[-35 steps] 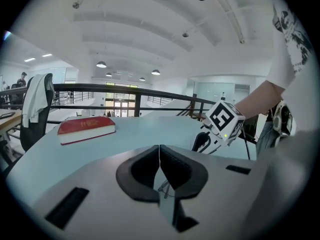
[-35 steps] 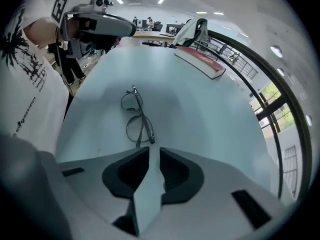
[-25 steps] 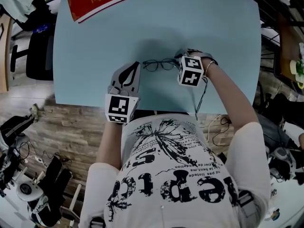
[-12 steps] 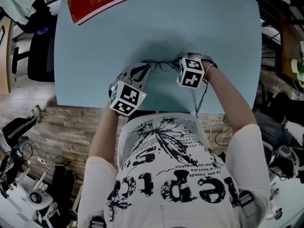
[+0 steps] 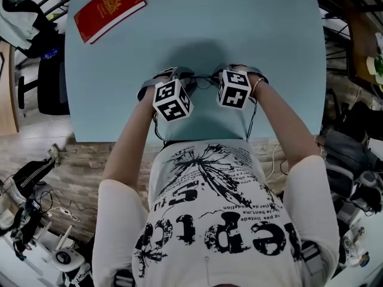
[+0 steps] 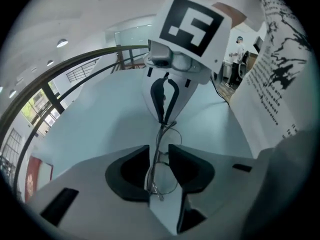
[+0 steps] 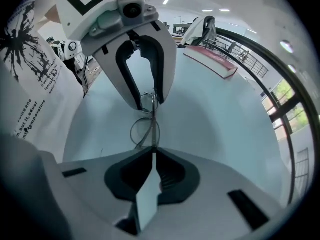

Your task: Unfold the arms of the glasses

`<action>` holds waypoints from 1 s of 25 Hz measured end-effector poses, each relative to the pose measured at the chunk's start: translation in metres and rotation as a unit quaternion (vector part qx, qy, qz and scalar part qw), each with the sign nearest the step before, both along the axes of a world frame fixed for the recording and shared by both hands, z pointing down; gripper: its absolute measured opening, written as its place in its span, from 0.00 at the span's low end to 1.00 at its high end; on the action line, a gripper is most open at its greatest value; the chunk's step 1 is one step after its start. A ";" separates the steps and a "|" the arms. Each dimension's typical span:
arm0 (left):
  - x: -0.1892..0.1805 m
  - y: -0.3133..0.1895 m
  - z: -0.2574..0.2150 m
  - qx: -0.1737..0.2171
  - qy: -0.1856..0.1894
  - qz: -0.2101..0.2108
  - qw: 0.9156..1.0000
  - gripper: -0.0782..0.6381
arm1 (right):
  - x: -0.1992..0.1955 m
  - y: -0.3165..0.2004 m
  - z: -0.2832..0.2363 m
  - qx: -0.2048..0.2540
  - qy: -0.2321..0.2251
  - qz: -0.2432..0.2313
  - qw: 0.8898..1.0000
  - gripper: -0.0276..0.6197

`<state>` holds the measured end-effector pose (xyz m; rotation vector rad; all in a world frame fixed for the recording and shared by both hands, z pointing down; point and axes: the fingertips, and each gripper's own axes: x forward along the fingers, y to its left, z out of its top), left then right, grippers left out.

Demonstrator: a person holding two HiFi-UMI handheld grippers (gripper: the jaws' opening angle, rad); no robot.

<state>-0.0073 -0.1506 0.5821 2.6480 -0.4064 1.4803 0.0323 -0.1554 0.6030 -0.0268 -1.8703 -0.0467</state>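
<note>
Thin wire-framed glasses (image 5: 203, 80) lie on the light blue table (image 5: 263, 28) between my two grippers. My right gripper (image 5: 221, 78) is shut on the right end of the frame; in the right gripper view its pads meet on the wire (image 7: 152, 151), and the lenses (image 7: 145, 129) stretch away from them. My left gripper (image 5: 186, 77) stands over the other end. In the left gripper view its jaws (image 6: 159, 156) are a little apart, with the frame and one lens (image 6: 164, 176) between them; the frame runs along one pad without being pinched. Both grippers point steeply down.
A red book (image 5: 109, 11) lies at the table's far left corner. The person's torso is close behind the near table edge (image 5: 197, 137). Chairs, bags and cables crowd the floor to the left and right of the table.
My left gripper has moved from the table's near edge up and right to the glasses' left end, rolling as it went. The right gripper has kept its place at the right end.
</note>
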 end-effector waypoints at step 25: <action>0.023 0.003 -0.001 0.025 0.019 0.120 0.992 0.15 | 0.013 0.007 0.001 -0.034 0.001 0.027 0.999 0.09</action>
